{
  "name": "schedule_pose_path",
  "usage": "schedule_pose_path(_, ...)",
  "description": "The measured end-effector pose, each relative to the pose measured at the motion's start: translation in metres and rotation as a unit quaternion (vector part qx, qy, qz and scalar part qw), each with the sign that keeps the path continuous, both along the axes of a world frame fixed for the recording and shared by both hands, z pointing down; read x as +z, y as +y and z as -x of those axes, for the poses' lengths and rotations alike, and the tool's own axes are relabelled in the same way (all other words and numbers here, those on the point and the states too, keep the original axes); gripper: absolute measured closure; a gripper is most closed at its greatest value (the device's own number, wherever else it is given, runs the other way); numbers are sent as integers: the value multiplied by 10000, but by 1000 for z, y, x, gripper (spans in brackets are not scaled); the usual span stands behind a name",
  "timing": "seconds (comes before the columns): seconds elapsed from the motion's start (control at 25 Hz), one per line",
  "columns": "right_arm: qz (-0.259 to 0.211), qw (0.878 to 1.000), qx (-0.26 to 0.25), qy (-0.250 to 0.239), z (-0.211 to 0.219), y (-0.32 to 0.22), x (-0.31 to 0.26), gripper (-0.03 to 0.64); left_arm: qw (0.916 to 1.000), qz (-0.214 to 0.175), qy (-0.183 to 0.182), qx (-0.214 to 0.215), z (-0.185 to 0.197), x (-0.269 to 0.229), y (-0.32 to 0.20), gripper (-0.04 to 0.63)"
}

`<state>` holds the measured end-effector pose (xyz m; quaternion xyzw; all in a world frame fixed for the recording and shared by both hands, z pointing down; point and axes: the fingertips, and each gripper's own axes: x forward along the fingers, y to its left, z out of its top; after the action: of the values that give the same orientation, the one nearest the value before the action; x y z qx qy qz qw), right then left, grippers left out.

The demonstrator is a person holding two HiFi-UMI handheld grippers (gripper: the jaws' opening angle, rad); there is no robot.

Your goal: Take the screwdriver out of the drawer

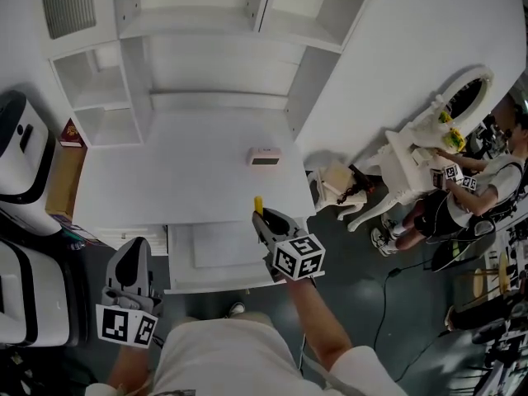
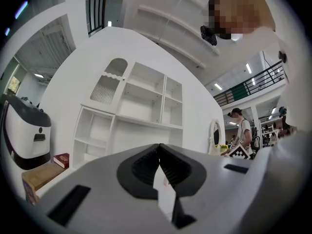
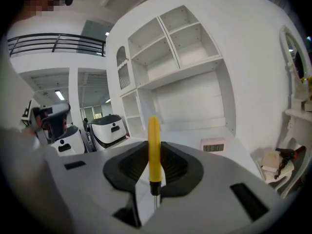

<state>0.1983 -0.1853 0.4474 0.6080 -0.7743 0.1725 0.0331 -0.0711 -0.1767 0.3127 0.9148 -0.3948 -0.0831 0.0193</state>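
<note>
My right gripper [image 1: 262, 219] is shut on a screwdriver with a yellow handle [image 1: 258, 205], held above the right end of the open white drawer [image 1: 216, 285]. In the right gripper view the yellow handle [image 3: 153, 147] stands upright between the black pads, its metal shaft pointing down behind them. That gripper [image 3: 154, 152] points toward the white desk and shelves. My left gripper [image 1: 132, 252] hangs at the lower left, outside the drawer's left end. Its jaws [image 2: 159, 149] touch at the tips with nothing between them.
The white desk top [image 1: 181, 176] carries a small pink clock [image 1: 265, 157]. White shelves [image 1: 198, 64] rise behind it. A white machine [image 1: 21, 151], a cardboard box [image 1: 64, 180] and a red book [image 1: 72, 134] stand at the left. A seated person [image 1: 487, 180] works at a vanity at the right.
</note>
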Motion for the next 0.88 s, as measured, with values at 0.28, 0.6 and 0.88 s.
schedule_pose_path(0.28, -795, 9965, 199, -136, -19, 7, -76, 531, 9992, -223, 248, -237, 17, -30, -18, 580)
schedule_pose_path(0.6, -1556, 9871, 315, -188, -34, 21, -146, 531, 9971, -502, 371, -443, 27, -59, -28, 580)
schedule_pose_path(0.88, -2222, 9737, 446, -232, -40, 48, -202, 531, 9953, -635, 472, -565, 36, -76, -32, 580)
